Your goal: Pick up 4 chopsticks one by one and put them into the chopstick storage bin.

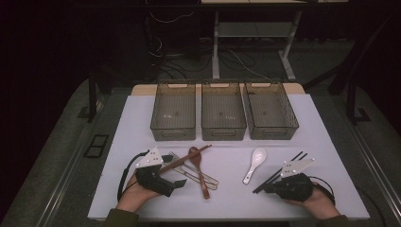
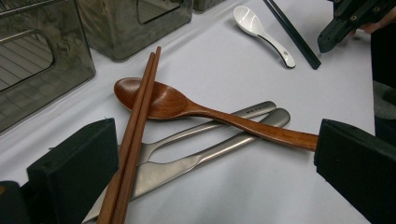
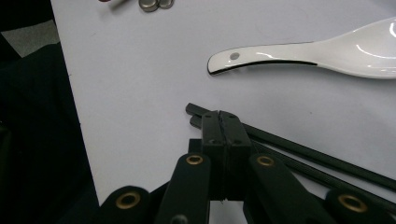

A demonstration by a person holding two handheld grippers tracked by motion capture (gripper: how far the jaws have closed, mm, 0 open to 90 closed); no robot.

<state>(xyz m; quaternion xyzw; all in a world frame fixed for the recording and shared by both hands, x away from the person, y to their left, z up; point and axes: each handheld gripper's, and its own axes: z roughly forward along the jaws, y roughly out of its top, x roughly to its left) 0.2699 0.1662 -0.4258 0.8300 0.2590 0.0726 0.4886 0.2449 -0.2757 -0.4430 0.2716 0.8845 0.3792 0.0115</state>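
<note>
Right claw pressed together on the black chopsticks near the bench's right front corner, gripping their ends for lifting; left claw spread over the wooden chopsticks.

Dim, dark-edged high view; gripper views brighter, sharp, with soft shadows.

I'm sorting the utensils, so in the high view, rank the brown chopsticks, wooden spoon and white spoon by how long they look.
1. Brown chopsticks and wooden spoon: about alike, too close to rank.
2. White spoon: clearly shortest.
</note>
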